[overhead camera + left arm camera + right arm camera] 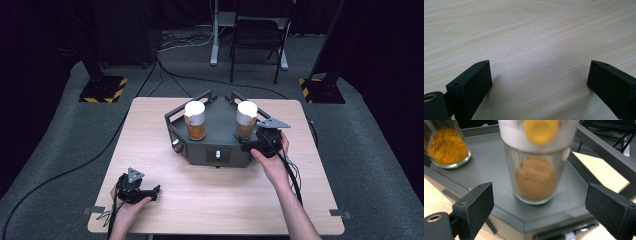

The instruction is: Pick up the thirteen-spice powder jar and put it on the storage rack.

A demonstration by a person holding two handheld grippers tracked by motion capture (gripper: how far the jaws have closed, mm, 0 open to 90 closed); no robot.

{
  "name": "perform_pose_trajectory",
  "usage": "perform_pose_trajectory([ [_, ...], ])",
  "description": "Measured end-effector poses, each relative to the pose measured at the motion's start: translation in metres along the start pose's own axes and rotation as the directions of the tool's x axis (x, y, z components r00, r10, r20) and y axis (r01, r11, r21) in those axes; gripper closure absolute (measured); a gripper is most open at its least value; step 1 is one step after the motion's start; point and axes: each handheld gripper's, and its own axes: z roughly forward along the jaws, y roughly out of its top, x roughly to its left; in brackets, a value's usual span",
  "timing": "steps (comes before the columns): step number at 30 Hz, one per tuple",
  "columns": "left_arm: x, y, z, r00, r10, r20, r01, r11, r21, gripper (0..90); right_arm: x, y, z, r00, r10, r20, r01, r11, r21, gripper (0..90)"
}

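Note:
Two glass jars with white lids stand on a dark grey platform (218, 112). The left jar (195, 122) holds orange powder, the right jar (246, 120) brown powder. My right gripper (251, 145) sits at the platform's front right corner, open, pointing at the right jar. In the right gripper view that jar (536, 177) stands just ahead of the jaws of my right gripper (540, 188), untouched, with a yellow spot on its lid; the other jar (447, 147) is at upper left. My left gripper (152, 192) rests on the table (150, 145) at the front left, and in its own view my left gripper (539, 77) is open over bare wood.
The platform (494, 170) has a raised rail around its back edges and a small knob and panel on its front face. Cables trail from both grippers off the table's front. Beyond the table stand a chair, stand bases and floor cables.

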Motion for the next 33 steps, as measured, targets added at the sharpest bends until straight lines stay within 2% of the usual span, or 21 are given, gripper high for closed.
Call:
perform_pose_trajectory([
  [12, 0.0, 0.0, 0.0, 1.0, 0.002, 0.0, -0.002, 1.0, 0.002, 5.5, -0.011, -0.033, -0.016, 0.9998, 0.019, 0.005, -0.019, 1.0, -0.015, 7.6],
  [22, -0.001, 0.0, 0.0, 1.0, 0.002, 0.0, -0.002, 1.0, 0.002, 5.5, -0.015, -0.064, -0.022, 0.9993, 0.025, 0.03, -0.025, 1.0, -0.01, 8.0],
  [33, -0.001, 0.0, 0.0, 1.0, 0.001, 0.0, -0.001, 1.0, 0.001, 5.6, -0.023, -0.093, -0.025, 0.9984, 0.036, 0.044, -0.038, 0.999, 0.03, 8.1],
])
